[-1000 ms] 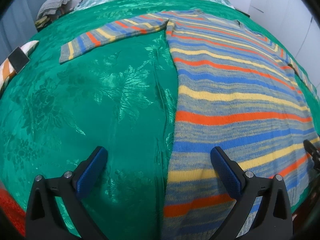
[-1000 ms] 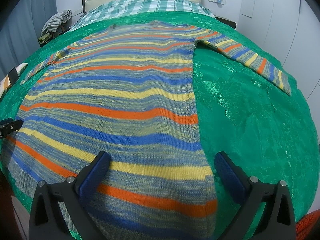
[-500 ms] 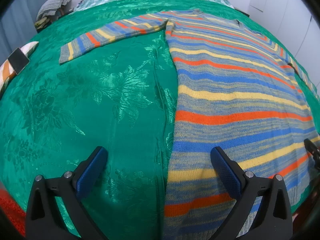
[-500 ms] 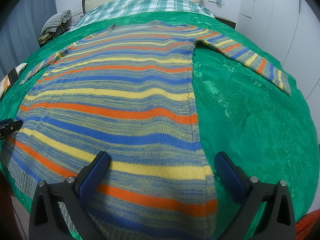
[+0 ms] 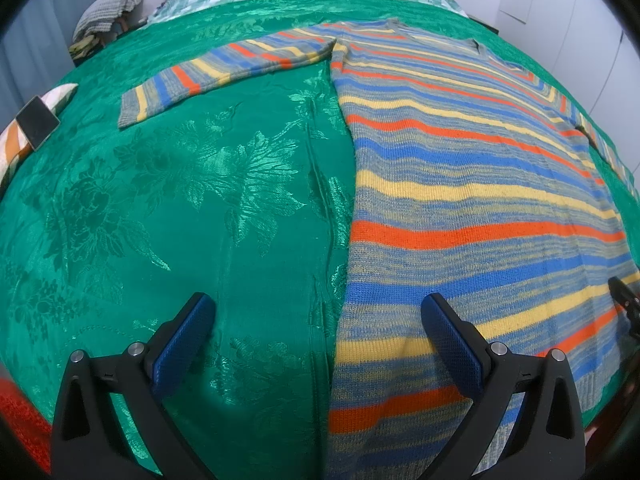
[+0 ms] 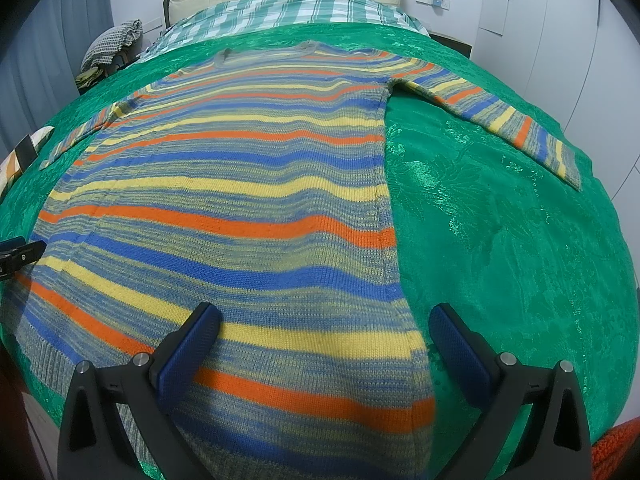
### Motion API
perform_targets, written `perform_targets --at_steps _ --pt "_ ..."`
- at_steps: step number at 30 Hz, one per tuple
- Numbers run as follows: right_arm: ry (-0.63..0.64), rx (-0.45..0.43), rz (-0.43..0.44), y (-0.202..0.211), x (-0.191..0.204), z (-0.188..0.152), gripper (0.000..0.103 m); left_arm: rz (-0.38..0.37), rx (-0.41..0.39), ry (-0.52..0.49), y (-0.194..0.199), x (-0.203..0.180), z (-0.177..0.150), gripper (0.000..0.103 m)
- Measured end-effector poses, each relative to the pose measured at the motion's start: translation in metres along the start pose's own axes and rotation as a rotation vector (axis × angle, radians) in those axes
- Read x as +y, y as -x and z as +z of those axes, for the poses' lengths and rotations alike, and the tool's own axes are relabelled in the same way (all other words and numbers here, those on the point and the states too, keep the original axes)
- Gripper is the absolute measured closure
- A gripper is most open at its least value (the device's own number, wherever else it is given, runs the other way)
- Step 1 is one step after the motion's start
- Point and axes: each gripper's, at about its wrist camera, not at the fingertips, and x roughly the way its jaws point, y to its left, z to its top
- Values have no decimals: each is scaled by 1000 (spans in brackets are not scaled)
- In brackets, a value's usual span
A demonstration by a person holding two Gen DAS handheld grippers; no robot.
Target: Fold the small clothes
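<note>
No readable text, label or number shows anywhere.

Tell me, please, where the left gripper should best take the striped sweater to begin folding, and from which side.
Probably the near left hem corner of the sweater. The sweater lies flat on the green cover with its left side edge running straight between the open fingers of the left gripper. I would come from the left, low over the cover, so that one finger slides under the edge and one stays on top.

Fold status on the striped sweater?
Done: striped sweater lies flat on the green bedspread, both sleeves spread out. In hand: nothing; left gripper and right gripper are open above the hem corners. Left: every fold.
</note>
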Motion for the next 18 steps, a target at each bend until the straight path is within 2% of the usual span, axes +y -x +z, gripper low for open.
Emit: perform_targets --at_steps 18 --pt "-4 0 -4 0 0 0 0 0 -1 -1 0 0 0 0"
